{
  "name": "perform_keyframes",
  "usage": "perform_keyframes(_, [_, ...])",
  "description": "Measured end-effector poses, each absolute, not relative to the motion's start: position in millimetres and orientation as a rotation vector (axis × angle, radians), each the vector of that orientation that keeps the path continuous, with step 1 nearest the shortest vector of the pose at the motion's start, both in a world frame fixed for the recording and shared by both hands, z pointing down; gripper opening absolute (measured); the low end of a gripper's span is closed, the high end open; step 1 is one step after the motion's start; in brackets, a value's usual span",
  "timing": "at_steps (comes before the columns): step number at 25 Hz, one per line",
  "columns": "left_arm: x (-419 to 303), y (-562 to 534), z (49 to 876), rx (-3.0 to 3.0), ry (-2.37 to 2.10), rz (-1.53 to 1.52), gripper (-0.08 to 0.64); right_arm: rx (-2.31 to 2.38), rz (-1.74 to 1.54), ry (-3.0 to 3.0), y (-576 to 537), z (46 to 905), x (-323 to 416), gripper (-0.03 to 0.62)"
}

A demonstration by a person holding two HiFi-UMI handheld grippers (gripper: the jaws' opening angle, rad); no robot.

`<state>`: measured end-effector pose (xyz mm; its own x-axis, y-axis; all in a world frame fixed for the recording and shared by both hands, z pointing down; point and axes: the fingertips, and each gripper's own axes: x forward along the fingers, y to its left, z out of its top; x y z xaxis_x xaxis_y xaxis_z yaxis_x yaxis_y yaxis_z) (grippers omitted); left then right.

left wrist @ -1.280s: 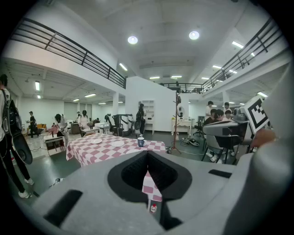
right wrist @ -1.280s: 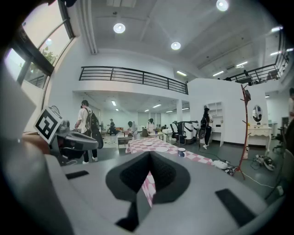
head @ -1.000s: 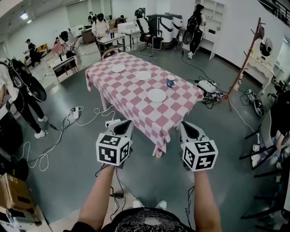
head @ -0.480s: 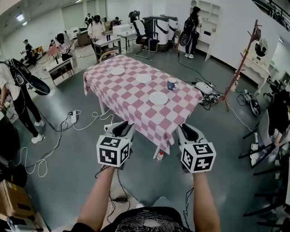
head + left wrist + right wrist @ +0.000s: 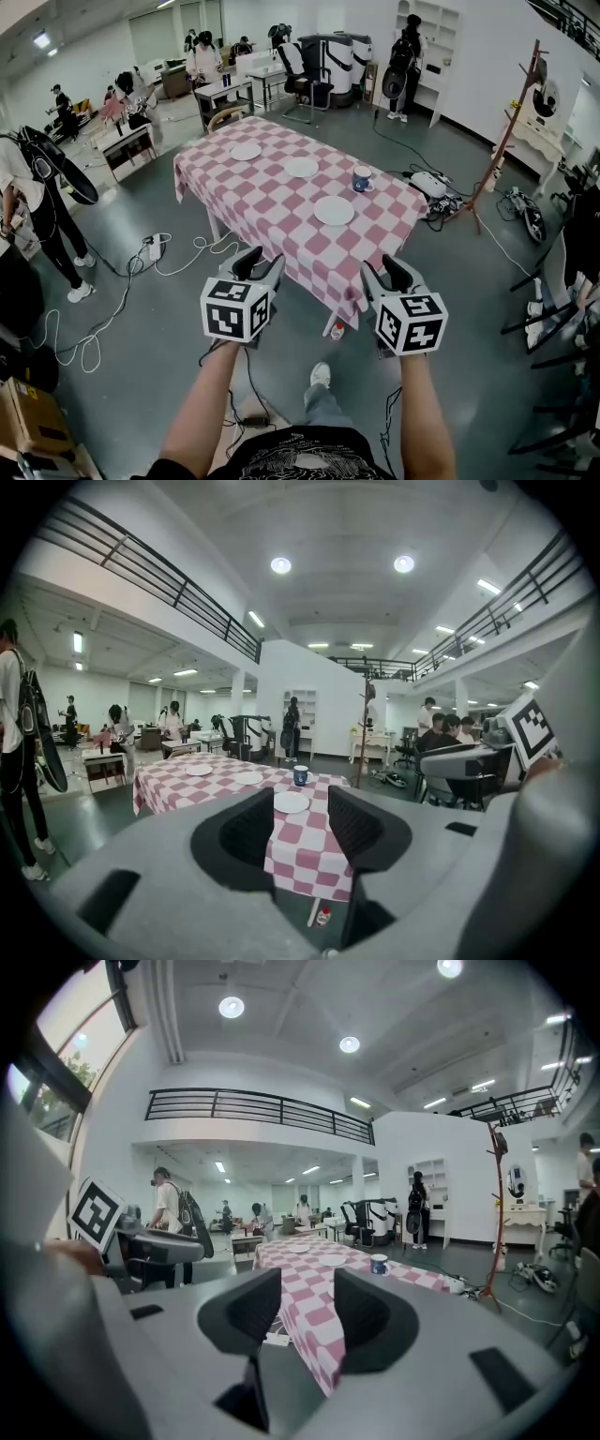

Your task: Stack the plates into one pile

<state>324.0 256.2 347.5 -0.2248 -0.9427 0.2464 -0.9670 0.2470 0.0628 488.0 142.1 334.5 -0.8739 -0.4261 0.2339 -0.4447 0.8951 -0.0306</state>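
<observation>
Left gripper (image 5: 260,264), right gripper (image 5: 386,269) — both empty, jaws opening after being shut a second ago. Near plate (image 5: 334,210), middle plate (image 5: 302,168), far plate (image 5: 246,151) — apart on the checked table (image 5: 281,220) ahead of you, slightly closer; stacking not begun.

Floor: grey, glossy floor (image 5: 141,347); loose cables (image 5: 173,251).
Walls: white wall (image 5: 478,70); open shelf (image 5: 436,37).
Furniture: desks (image 5: 225,91) far back; wooden coat stand (image 5: 497,145) right.
Light: round ceiling lamps (image 5: 281,565).
Upper level: black railing (image 5: 253,1110).
</observation>
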Motion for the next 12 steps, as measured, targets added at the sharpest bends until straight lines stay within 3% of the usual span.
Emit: perform_keyframes(12, [256,147,358,1.753,-2.293,0.182,0.23,0.615,0.161,-2.839,29,353,416,0.206])
